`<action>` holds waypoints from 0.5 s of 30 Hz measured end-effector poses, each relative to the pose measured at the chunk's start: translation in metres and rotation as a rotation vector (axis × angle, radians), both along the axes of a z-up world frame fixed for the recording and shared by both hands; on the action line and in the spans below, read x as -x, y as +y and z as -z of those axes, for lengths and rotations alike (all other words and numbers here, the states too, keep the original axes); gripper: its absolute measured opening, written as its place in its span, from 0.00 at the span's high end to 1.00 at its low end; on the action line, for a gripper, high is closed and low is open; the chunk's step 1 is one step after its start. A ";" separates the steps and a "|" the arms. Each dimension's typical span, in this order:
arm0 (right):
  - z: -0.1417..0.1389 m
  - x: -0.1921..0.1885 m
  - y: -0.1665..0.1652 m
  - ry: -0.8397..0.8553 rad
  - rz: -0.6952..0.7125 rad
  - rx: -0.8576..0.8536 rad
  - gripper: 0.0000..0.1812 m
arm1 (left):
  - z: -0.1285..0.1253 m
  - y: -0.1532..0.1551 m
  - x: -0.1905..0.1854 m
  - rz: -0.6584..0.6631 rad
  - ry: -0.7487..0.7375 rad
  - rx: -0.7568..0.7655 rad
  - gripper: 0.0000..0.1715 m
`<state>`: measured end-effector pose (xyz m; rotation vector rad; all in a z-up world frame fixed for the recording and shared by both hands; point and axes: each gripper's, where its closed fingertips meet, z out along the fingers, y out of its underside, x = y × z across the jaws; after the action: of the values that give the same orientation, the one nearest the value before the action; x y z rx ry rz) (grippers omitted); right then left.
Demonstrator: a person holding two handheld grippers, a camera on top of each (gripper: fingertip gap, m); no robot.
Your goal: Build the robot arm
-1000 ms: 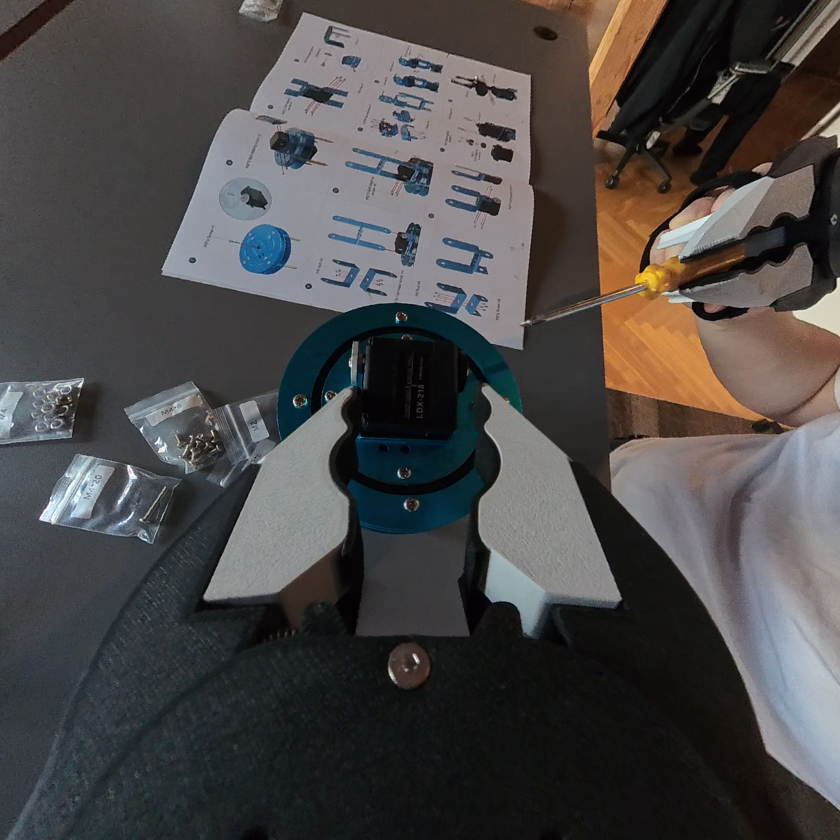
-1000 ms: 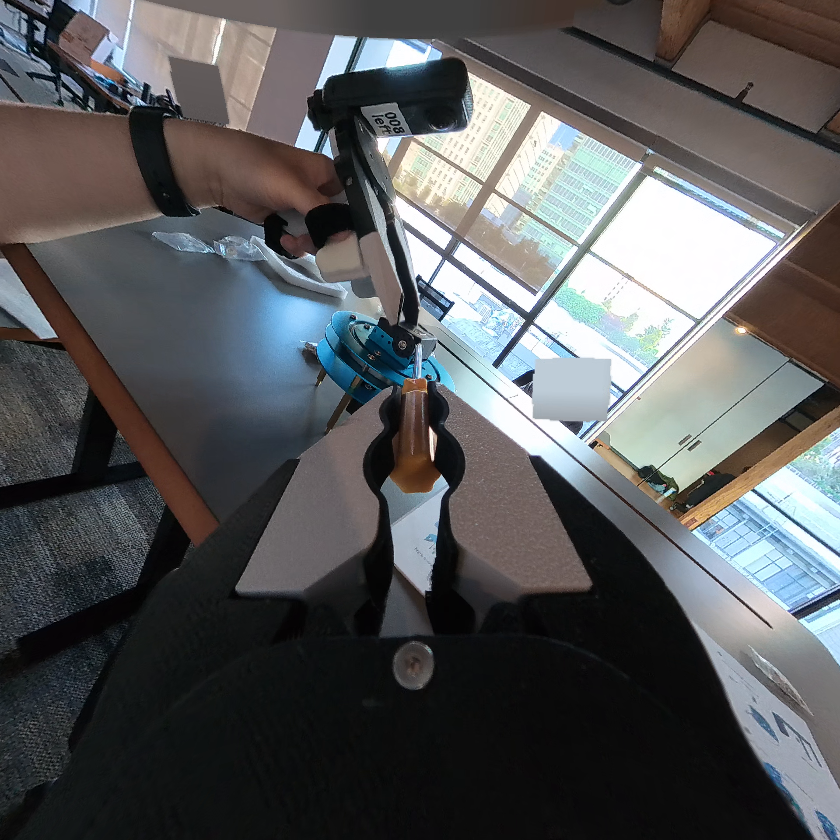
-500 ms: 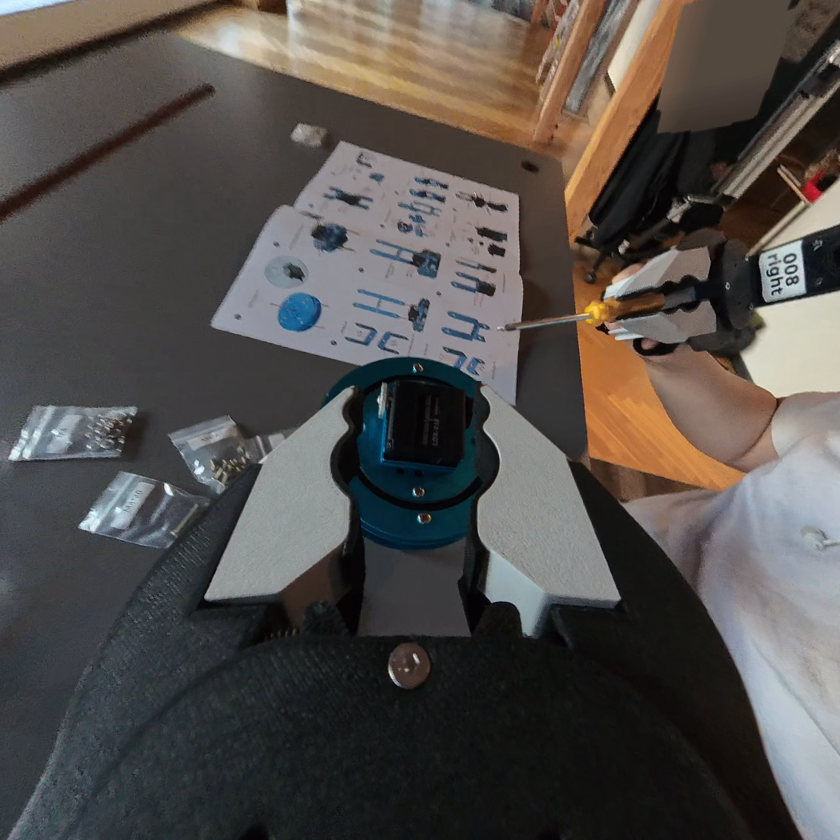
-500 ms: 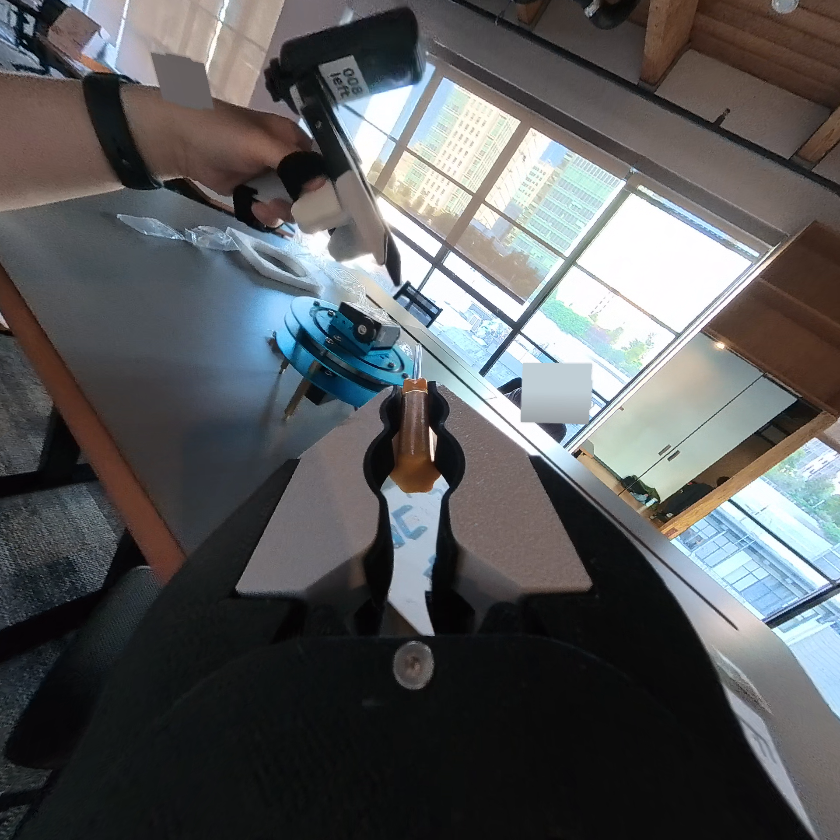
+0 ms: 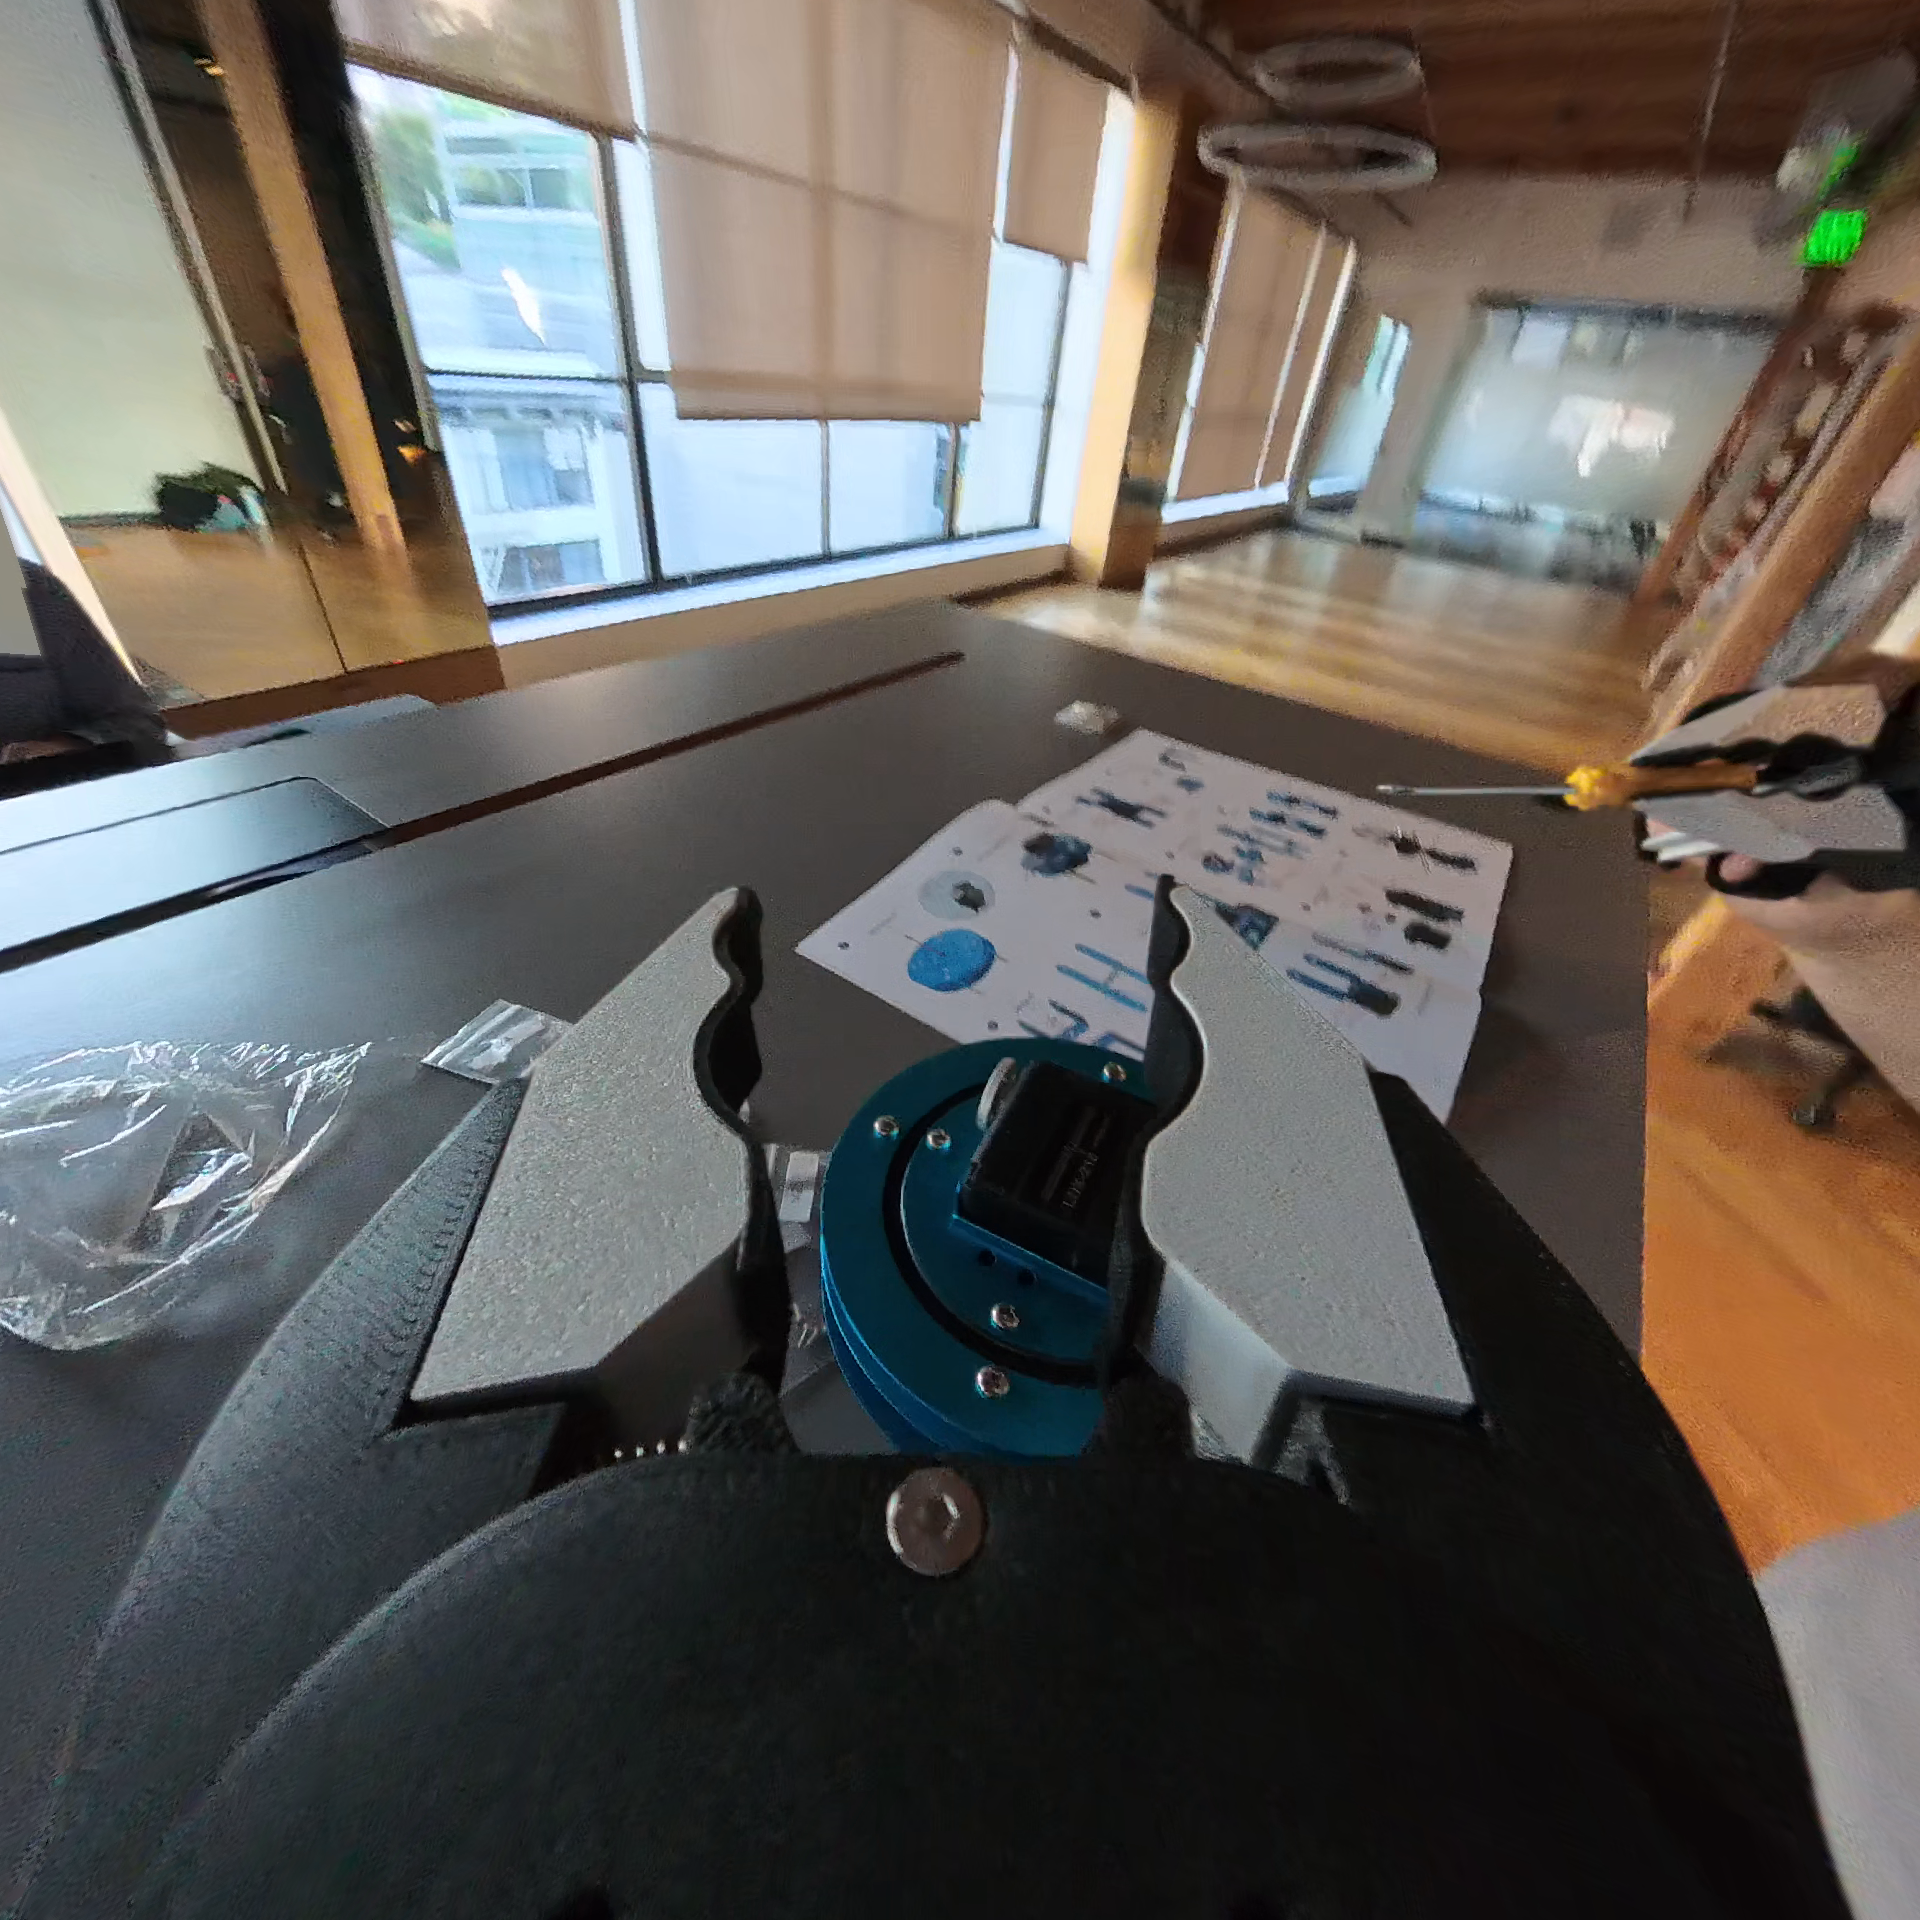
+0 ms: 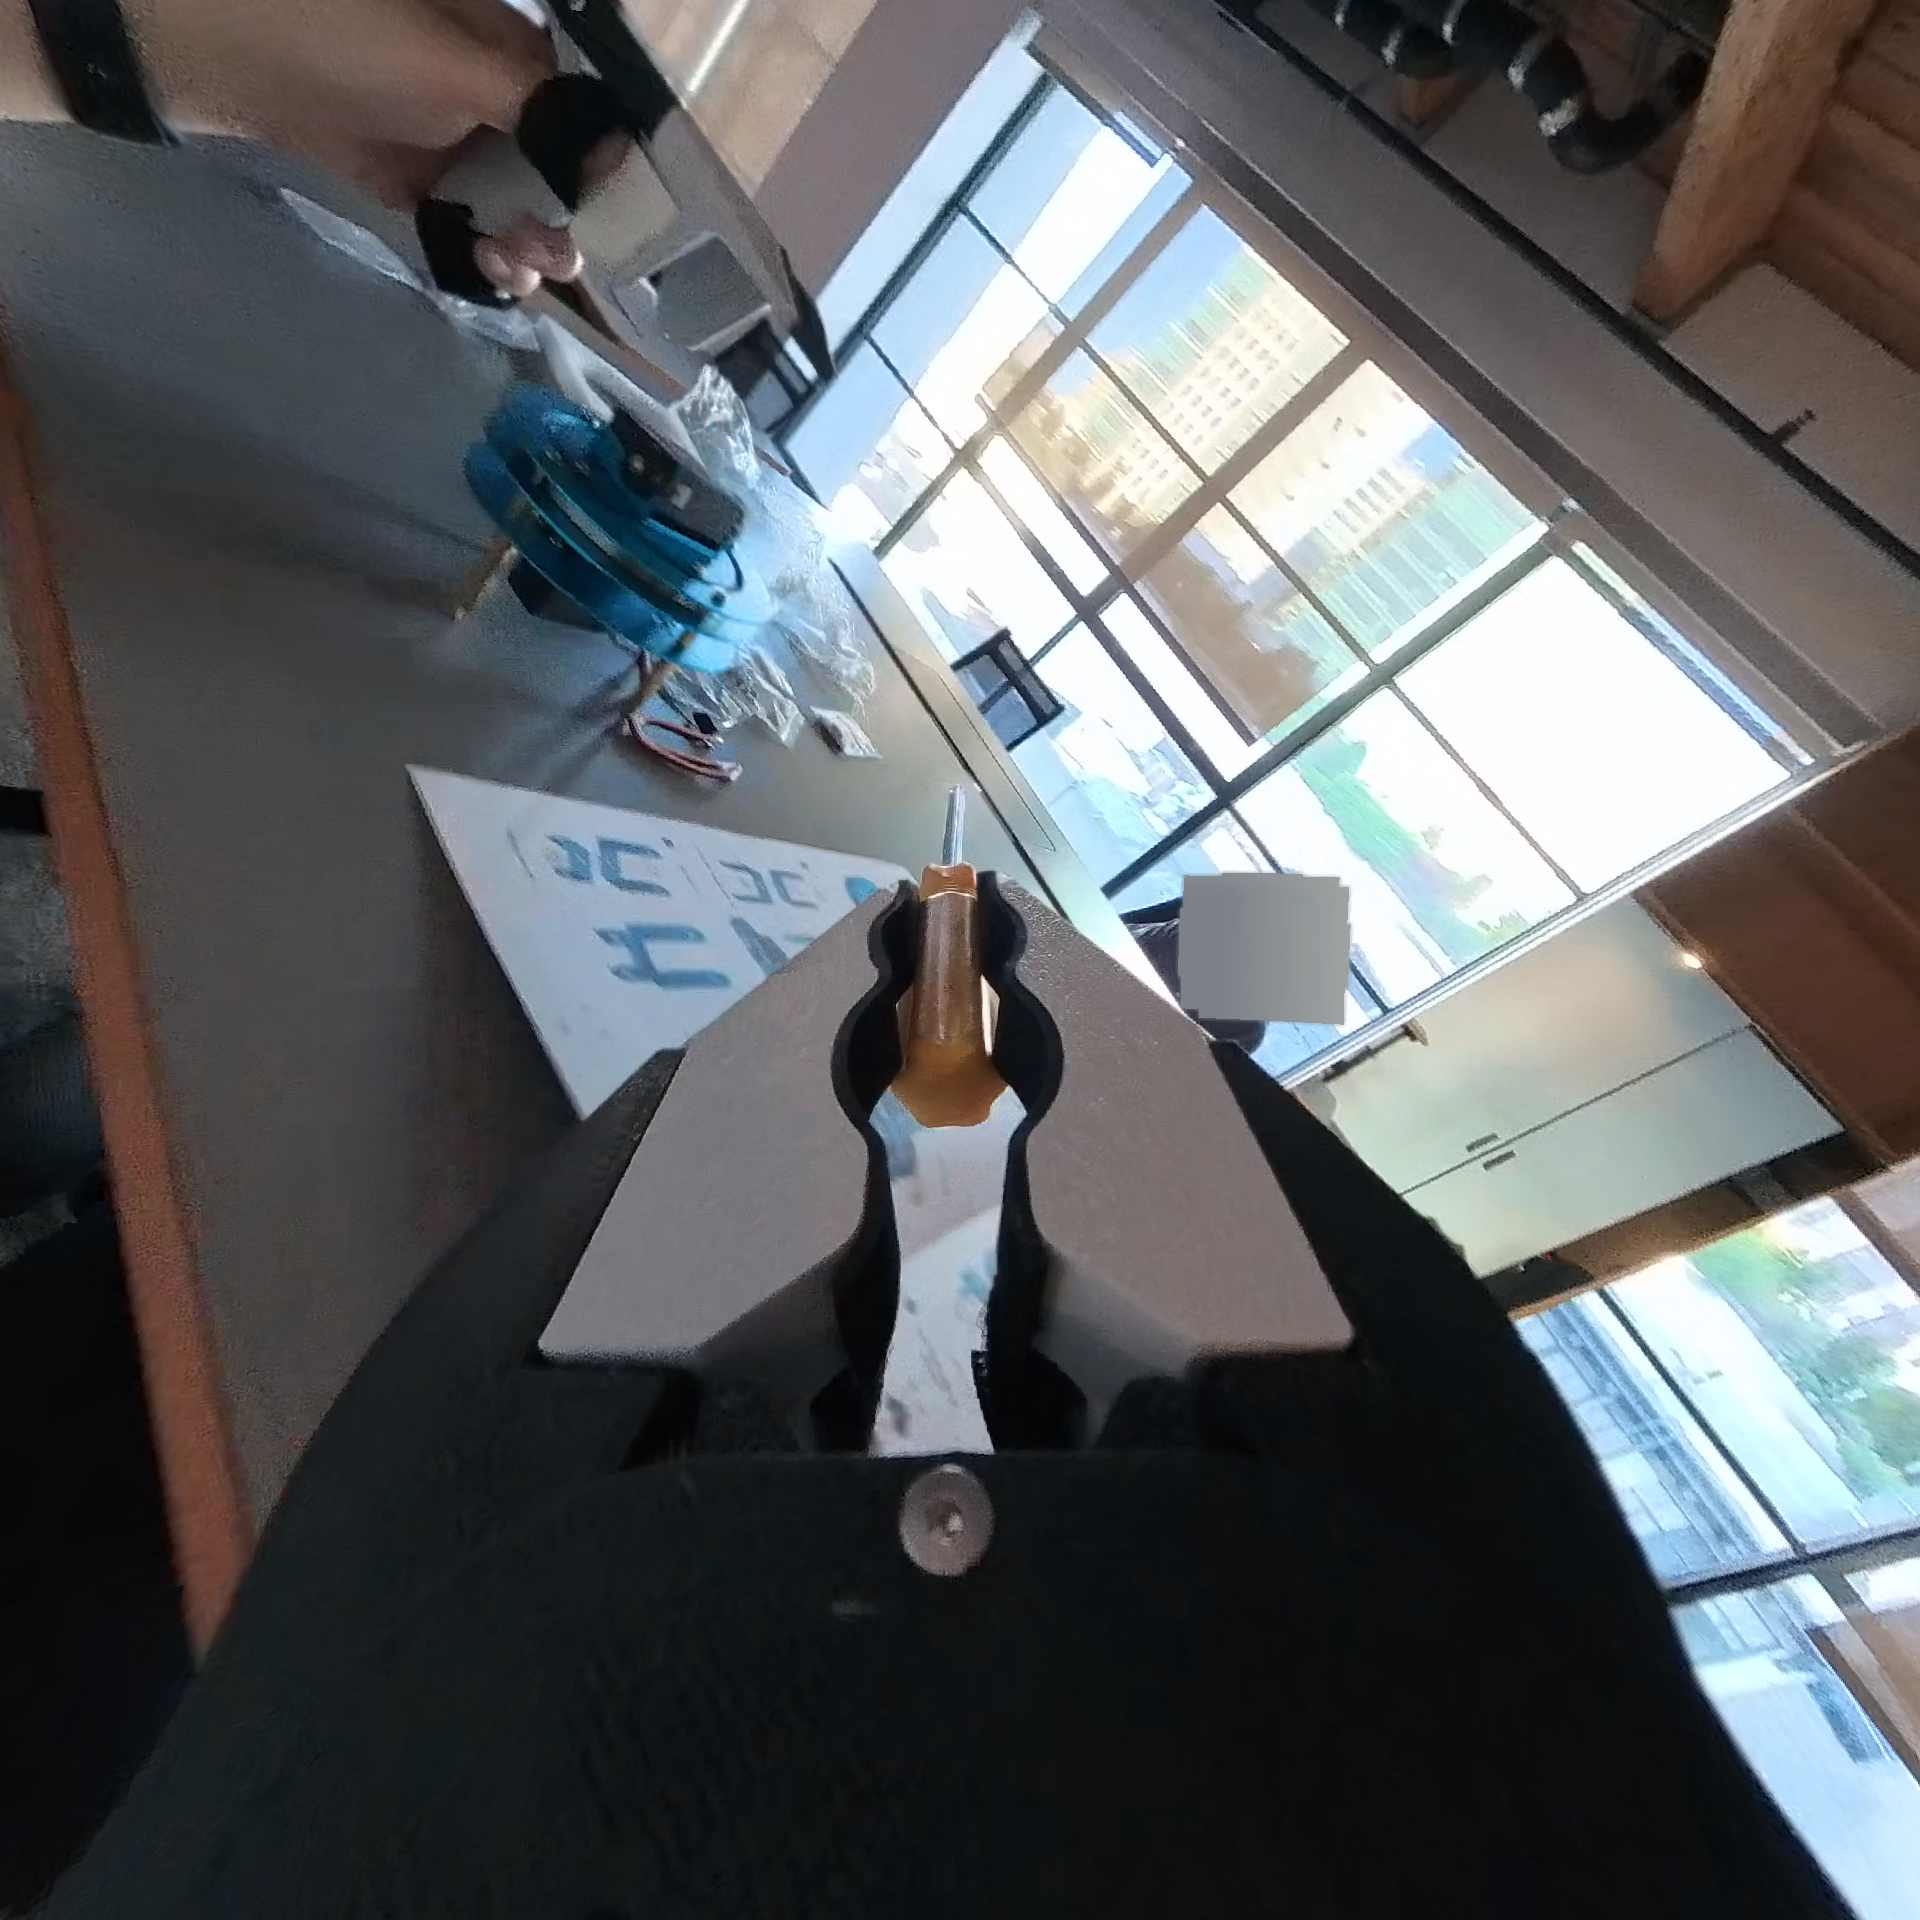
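Left wrist view showed the left gripper with its jaws spread wide and nothing between the pads, poised above a blue round turntable base at centre frame. On that base sat a black servo, screwed down on a blue inner plate — the disc stood on the dark table, apparently raised on small legs that the right wrist view hinted at. The right-hand finger overlapped the servo's edge in the picture; whether it touched could not be told. A printed assembly sheet lay flat just beyond the base, probably kept there for easy reading, and a crumpled clear plastic bag sat at left of frame, near the base.

At the right edge the right gripper was held level above the table's far corner, well apart from the base, jaws pressed onto a yellow-handled screwdriver whose shaft pointed left.

Right wrist view confirmed that grip — the amber handle was pinched between the pads with the thin shaft pointing forward, away from the camera. The blue base showed blurred at upper left, with red-and-black wires beside it.
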<state>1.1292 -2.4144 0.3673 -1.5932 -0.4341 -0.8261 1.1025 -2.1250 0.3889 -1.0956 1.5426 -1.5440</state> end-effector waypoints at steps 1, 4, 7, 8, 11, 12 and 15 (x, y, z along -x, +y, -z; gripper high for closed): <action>-0.003 -0.011 -0.008 0.003 -0.018 0.005 0.94 | -0.001 0.005 -0.001 -0.014 -0.019 0.035 0.57; -0.009 -0.048 -0.027 0.016 -0.051 0.007 0.94 | -0.007 0.020 -0.008 -0.008 -0.045 0.172 0.57; -0.014 -0.091 -0.036 0.045 -0.055 0.001 0.95 | -0.027 0.035 -0.020 0.002 -0.094 0.249 0.55; -0.015 -0.104 -0.037 0.069 -0.056 -0.001 0.95 | -0.034 0.040 -0.025 0.002 -0.108 0.241 0.54; -0.019 -0.138 -0.034 0.115 -0.061 -0.022 0.95 | -0.046 0.060 -0.046 -0.045 -0.138 0.187 0.52; -0.021 -0.147 -0.032 0.136 -0.063 -0.031 0.95 | -0.047 0.067 -0.053 -0.063 -0.147 0.176 0.52; -0.024 -0.161 -0.021 0.238 -0.122 -0.081 0.95 | -0.038 0.081 -0.068 -0.109 -0.156 0.179 0.53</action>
<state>1.2906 -2.4355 0.3915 -1.5515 -0.3192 -0.5472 1.1704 -2.0440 0.4266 -1.1094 1.2406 -1.6743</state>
